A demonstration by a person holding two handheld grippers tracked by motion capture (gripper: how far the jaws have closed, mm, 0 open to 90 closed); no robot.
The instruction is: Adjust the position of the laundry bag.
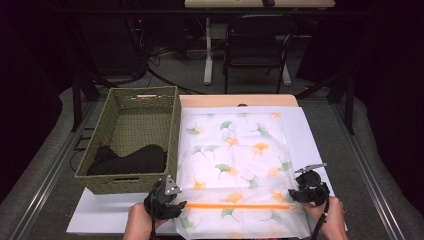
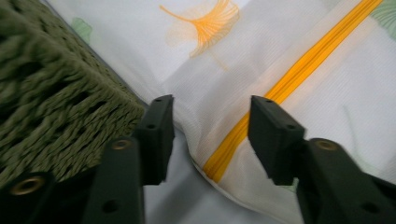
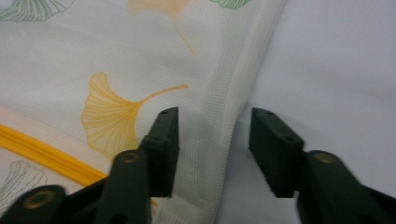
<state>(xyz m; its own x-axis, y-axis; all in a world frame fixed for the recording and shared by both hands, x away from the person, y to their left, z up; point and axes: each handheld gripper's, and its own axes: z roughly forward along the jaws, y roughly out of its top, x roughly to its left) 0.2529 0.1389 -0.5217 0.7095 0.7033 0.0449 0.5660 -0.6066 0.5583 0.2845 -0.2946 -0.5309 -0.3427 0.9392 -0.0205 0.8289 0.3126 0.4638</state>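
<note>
At the near edge of the bench (image 1: 100, 215) you are working a white mesh bag (image 1: 235, 165) printed with green and orange leaves, which is lying flat on the white sheet (image 1: 310, 135) with its orange zipper (image 1: 235, 205) running across just in front of your hands. Your left gripper (image 1: 176, 202) is sitting at the left end of that zipper, close against the corner of the green woven basket (image 1: 130, 145); in the left gripper view (image 2: 210, 135) its jaws are standing apart, straddling the bag's corner and the zipper's end (image 2: 261, 116) without pressing on either. Your right gripper (image 1: 296, 196) is sitting at the bag's right edge; in the right gripper view (image 3: 212, 149) its jaws are likewise apart, with the stitched edge (image 3: 229, 121) of the bag running between them and nothing clamped.

As I read it, you are letting go of the bag after laying it out flat, or lining up to take its two near corners; the pictures are not telling me which. Dark clothing (image 1: 132, 160) is lying in the basket, so the work is likely heading toward opening the bag and loading it.

If you are going for a fresh grip, each gripper is needing to come down lower so the pads are catching the thin mesh rather than sliding over it. I cannot make out the zipper pull, so be finding it before you close. Be watching the basket wall on your left, which is leaving you little room.
</note>
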